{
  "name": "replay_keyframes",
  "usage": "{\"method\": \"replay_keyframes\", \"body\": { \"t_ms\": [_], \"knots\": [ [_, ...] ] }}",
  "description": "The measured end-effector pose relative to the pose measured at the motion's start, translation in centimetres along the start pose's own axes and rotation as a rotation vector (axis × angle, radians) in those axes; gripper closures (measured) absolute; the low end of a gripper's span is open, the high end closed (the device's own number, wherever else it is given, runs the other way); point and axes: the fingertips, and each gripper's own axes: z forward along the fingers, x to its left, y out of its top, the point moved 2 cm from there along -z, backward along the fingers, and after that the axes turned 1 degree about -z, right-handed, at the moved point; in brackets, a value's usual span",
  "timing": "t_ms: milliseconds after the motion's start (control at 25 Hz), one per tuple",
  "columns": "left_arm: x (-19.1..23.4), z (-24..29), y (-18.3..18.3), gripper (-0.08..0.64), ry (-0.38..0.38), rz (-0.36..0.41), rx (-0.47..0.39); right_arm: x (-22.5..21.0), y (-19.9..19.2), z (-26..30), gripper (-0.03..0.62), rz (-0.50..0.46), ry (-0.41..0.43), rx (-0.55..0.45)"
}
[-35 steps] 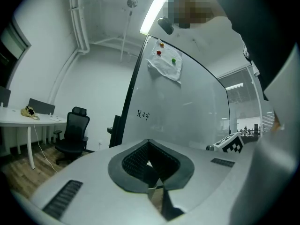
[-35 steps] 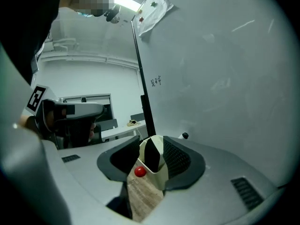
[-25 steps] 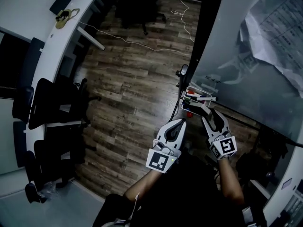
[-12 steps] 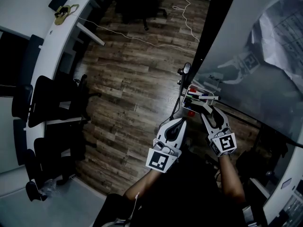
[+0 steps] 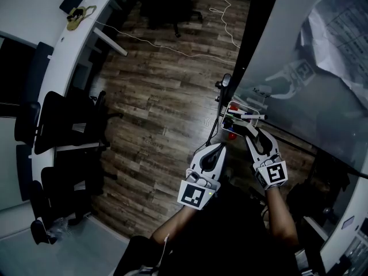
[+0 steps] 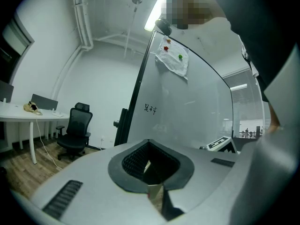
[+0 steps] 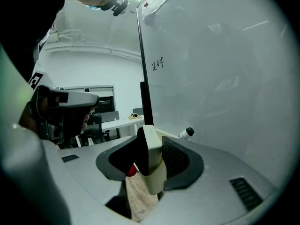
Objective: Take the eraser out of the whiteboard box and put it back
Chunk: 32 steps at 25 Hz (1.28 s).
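The whiteboard box hangs at the board's lower edge with markers in it. My right gripper reaches into its near end. In the right gripper view the cream eraser with a black felt side stands upright between the jaws of the right gripper. The jaws are closing; the right pad lies against the eraser and a dark gap shows on the left. My left gripper hangs shut and empty to the left of the box. In its own view the left gripper points along the board.
The whiteboard fills the right side, with a paper sheet stuck on it. A red object sits below the box. Black office chairs and a white desk stand left across the wooden floor.
The head camera has shifted slightly. Both grippers keep their places by the box.
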Motion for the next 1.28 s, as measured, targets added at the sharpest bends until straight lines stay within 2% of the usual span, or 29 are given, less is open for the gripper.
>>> {"method": "replay_keyframes", "body": {
  "t_ms": [280,560,840,1280],
  "knots": [
    [-0.9,-0.6,0.4,0.554,-0.005,0.012,-0.018,0.1,1.6,-0.9,0.426,0.002,-0.037,-0.009],
    [-2.5,-1.8,0.8,0.554,-0.013,0.024,-0.038,0.4,3.3,-2.6,0.428,-0.004,-0.051,-0.09],
    [-4.2,-3.6,1.3,0.554,-0.023,0.052,-0.062,1.5,3.5,-5.2,0.431,-0.023,-0.054,-0.1],
    [-7.4,-7.7,1.6,0.554,-0.017,0.096,-0.074,3.7,4.0,-10.7,0.434,0.013,-0.139,-0.102]
  ]
}}
